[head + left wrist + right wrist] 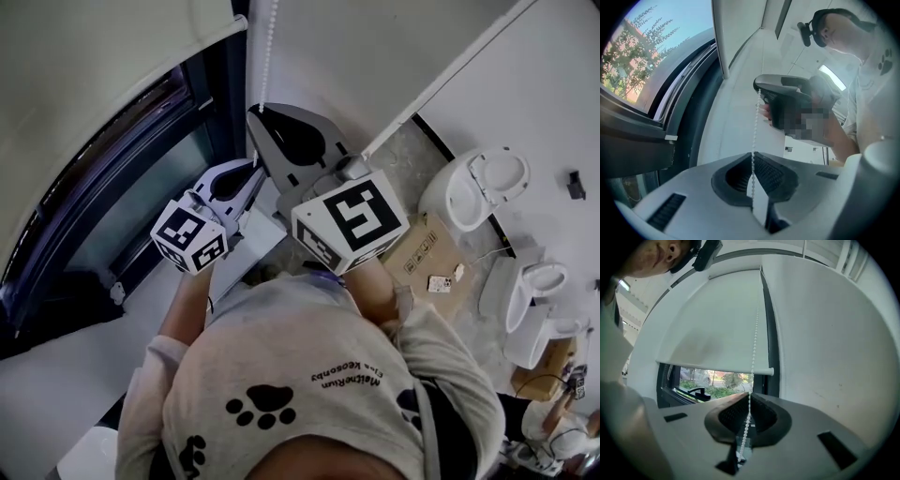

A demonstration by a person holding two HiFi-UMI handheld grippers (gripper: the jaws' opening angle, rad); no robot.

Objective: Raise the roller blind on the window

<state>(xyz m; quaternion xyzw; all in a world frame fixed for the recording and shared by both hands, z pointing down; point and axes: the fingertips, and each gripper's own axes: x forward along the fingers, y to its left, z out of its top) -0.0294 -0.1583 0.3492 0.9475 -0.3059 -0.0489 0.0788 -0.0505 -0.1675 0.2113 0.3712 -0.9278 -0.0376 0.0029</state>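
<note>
You are holding your right gripper point(259, 114) up at the white bead chain point(269, 56) beside the roller blind point(94, 75), your left gripper point(251, 171) sitting just below. A cardboard box point(424, 251) is lying beside a white toilet point(473, 192).

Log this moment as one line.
blind: mostly down | left gripper: shut on bead chain | right gripper: shut on bead chain, above left

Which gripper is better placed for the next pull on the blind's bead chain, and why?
Right, probably. The right gripper is shut on the bead chain above the left gripper, which clamps it lower down, so the right has more room to pull down.
</note>
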